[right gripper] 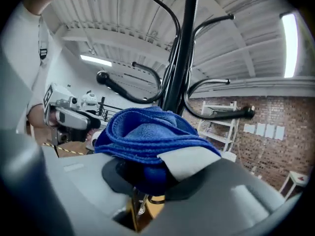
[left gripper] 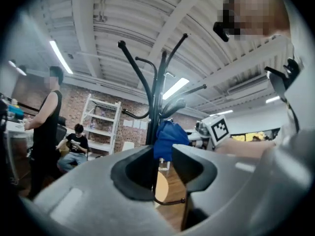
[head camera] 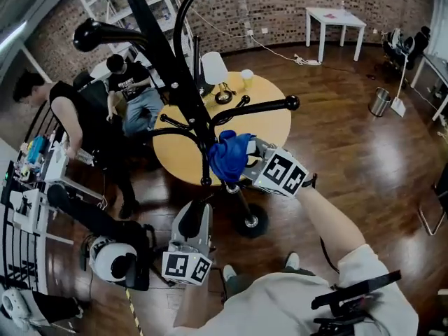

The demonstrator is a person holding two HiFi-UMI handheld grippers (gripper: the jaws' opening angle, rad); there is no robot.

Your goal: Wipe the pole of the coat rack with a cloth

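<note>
The black coat rack pole (head camera: 164, 54) runs from the top left down to its round base (head camera: 250, 220). A bunched blue cloth (head camera: 227, 156) is pressed against the pole's lower part, below the hooks. My right gripper (head camera: 245, 161) is shut on it. In the right gripper view the cloth (right gripper: 147, 132) fills the jaws (right gripper: 147, 176), with the pole (right gripper: 184, 43) rising right behind it. My left gripper (head camera: 198, 212) hangs lower, left of the pole. Its jaws (left gripper: 162, 163) stand slightly apart with nothing between them, and the pole (left gripper: 156, 107) and cloth (left gripper: 167, 136) show just beyond them.
A round yellow table (head camera: 273, 128) with a cup (head camera: 246, 78) stands right behind the rack. One person sits (head camera: 133, 82) and another stands (head camera: 70, 117) at the left, beside equipment (head camera: 112, 257). A white table (head camera: 336, 19) and a metal bin (head camera: 380, 102) are far right.
</note>
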